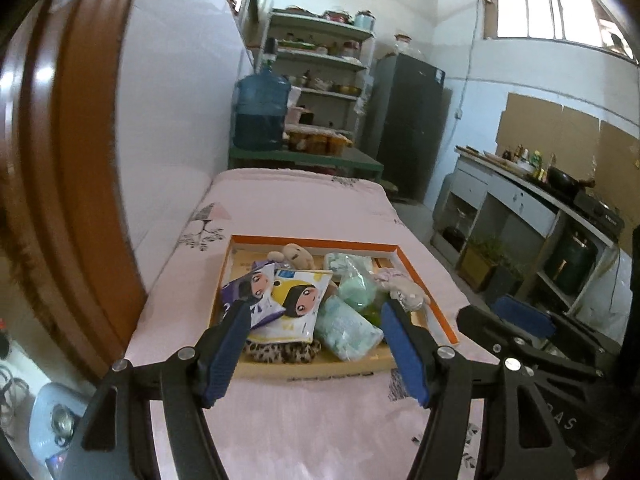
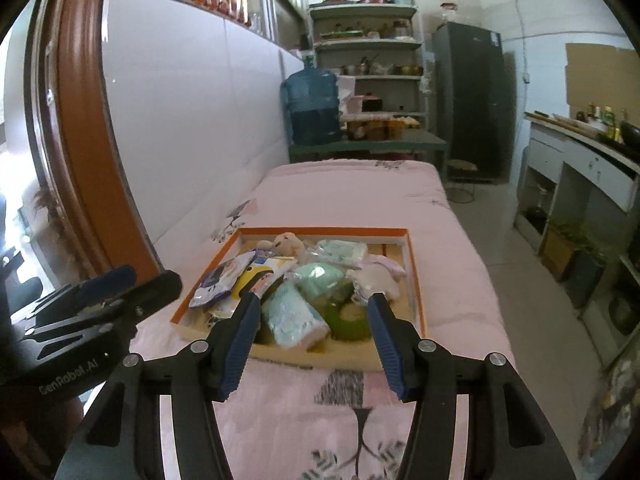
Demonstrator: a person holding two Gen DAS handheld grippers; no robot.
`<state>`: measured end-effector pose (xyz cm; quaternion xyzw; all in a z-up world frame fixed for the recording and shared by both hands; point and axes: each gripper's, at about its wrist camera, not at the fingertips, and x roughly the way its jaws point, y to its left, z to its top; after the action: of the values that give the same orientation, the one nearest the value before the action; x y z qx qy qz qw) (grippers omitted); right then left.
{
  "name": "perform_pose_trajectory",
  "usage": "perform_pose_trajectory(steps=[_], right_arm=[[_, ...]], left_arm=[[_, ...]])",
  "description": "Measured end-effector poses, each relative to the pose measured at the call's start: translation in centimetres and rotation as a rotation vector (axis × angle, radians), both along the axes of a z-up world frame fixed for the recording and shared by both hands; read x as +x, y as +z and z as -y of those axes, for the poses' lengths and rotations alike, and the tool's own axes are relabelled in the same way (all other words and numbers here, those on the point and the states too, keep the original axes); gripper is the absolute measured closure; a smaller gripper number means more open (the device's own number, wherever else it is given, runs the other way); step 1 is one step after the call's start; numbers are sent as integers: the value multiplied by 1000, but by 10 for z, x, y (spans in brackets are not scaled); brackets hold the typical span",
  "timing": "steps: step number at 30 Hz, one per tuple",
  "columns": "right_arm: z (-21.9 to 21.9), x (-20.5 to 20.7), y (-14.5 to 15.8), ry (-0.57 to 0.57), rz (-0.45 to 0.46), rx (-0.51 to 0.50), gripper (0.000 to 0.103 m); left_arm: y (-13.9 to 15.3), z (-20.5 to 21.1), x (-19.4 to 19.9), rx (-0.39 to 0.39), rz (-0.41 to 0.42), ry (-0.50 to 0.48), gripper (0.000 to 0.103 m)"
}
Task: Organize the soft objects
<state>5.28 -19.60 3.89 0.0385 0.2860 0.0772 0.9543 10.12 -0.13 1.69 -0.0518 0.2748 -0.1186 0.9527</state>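
Note:
An orange-rimmed cardboard tray lies on a pink bed and holds several soft things. Among them are a yellow cartoon pouch, a purple cartoon pouch, a pale blue tissue pack, a mint green bundle, a leopard-print cloth, a beige plush toy and a pinkish plush. My left gripper is open and empty, just before the tray's near edge. My right gripper is open and empty, beside it.
The pink bedspread runs along a white wall on the left. A blue water jug and shelves stand beyond the bed. A kitchen counter is on the right. A brown door frame is on the left.

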Motion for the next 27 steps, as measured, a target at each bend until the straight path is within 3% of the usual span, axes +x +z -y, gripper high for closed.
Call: perform_pose_trajectory(steps=[4,10,17,27], right_arm=[[1,-30,6,-25,10,5,45],[-4,-68,9,-90,-6,-21,45],[-11,-100,4,-139,-29,-25,45],[-28,-126,17,-136,25,-73,45]], left_arm=[[4,1,-25,2,6,21,35],[8,4,-67,103,58,115,36],[8,1,-105,104,57,123,39],[5,-3,-132,87,50,144,39]])
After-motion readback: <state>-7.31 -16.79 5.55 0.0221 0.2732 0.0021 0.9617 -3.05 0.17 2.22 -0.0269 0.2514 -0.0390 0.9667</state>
